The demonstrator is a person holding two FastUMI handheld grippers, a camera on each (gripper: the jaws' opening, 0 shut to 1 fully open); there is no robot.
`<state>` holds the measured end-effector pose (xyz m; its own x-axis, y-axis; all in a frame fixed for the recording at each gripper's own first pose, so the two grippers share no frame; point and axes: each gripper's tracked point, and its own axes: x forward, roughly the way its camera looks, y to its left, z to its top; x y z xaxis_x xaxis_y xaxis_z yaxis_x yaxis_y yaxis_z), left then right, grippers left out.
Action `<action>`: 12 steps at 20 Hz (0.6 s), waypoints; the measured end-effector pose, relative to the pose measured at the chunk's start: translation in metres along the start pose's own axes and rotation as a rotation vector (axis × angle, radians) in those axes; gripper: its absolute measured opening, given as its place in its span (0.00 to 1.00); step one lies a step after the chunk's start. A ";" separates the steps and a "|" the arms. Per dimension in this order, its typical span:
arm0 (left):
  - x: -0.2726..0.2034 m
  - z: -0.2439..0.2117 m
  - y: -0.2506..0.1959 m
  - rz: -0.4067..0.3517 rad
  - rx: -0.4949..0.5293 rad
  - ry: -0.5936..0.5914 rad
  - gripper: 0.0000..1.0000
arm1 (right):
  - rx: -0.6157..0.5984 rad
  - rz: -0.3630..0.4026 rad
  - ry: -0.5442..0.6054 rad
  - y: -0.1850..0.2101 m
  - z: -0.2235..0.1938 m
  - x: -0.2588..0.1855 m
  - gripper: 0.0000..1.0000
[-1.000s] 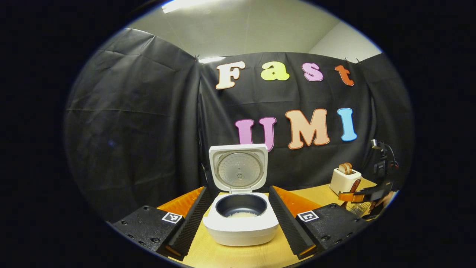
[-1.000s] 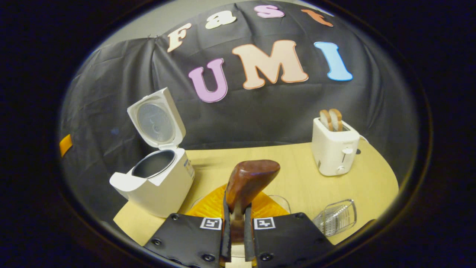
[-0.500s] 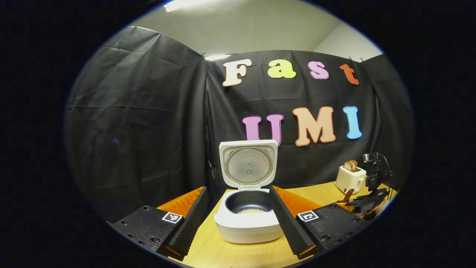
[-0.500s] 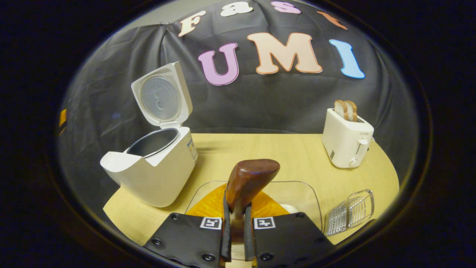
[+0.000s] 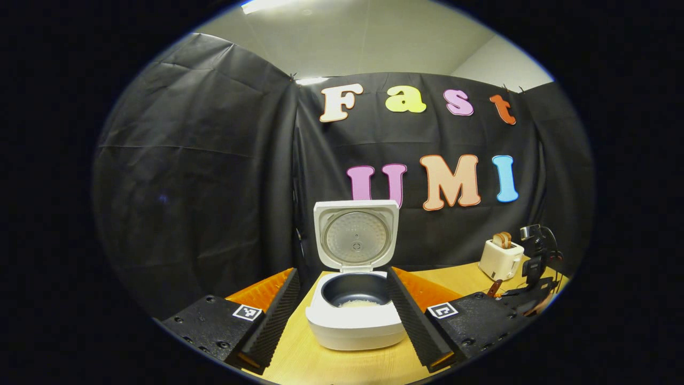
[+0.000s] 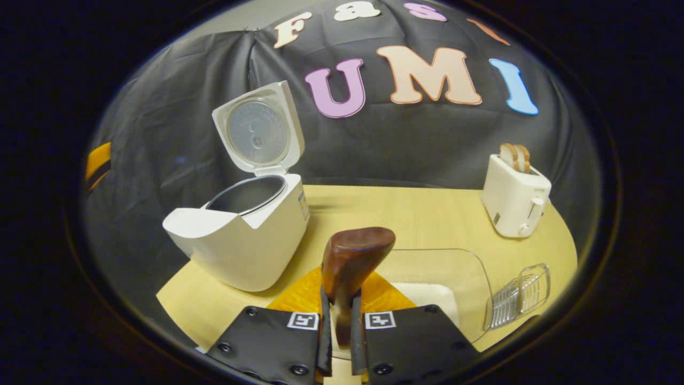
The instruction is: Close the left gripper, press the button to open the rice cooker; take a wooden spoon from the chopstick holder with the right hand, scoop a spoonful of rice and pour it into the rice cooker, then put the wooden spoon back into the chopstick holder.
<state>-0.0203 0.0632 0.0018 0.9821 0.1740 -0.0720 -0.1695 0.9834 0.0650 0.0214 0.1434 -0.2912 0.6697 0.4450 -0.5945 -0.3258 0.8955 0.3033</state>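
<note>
The white rice cooker (image 5: 355, 326) stands open in the left gripper view, lid (image 5: 357, 235) upright, a little rice in its dark pot (image 5: 359, 303). My left gripper (image 5: 342, 272) is open, one finger on each side of the cooker and short of it. In the right gripper view my right gripper (image 6: 338, 302) is shut on the handle of a dark wooden spoon (image 6: 354, 259). The spoon's bowl hangs above a clear container (image 6: 473, 267) holding white rice (image 6: 427, 297). The cooker (image 6: 246, 240) sits to its left. A clear slotted chopstick holder (image 6: 521, 294) stands at the right.
A white toaster (image 6: 515, 198) with two bread slices stands at the back right of the wooden table (image 6: 401, 214). In the left gripper view the toaster (image 5: 499, 258) and the right gripper (image 5: 526, 299) sit far right. Black cloth walls in the table behind.
The right gripper with the spoon has tipped down and drawn back, so more of the rice container shows below the spoon. The left gripper shifted slightly and stays open.
</note>
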 end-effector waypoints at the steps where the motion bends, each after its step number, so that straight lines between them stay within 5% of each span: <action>1: -0.001 0.001 0.001 -0.002 -0.002 -0.003 0.96 | 0.041 -0.001 0.011 -0.002 0.000 -0.001 0.17; 12: 0.001 0.008 -0.002 0.008 0.000 -0.013 0.96 | 0.745 -0.017 0.131 -0.082 -0.030 0.009 0.15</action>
<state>-0.0185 0.0607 0.0091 0.9818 0.1810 -0.0582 -0.1772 0.9820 0.0654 0.0345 0.0743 -0.3440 0.5706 0.4706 -0.6730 0.2521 0.6796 0.6889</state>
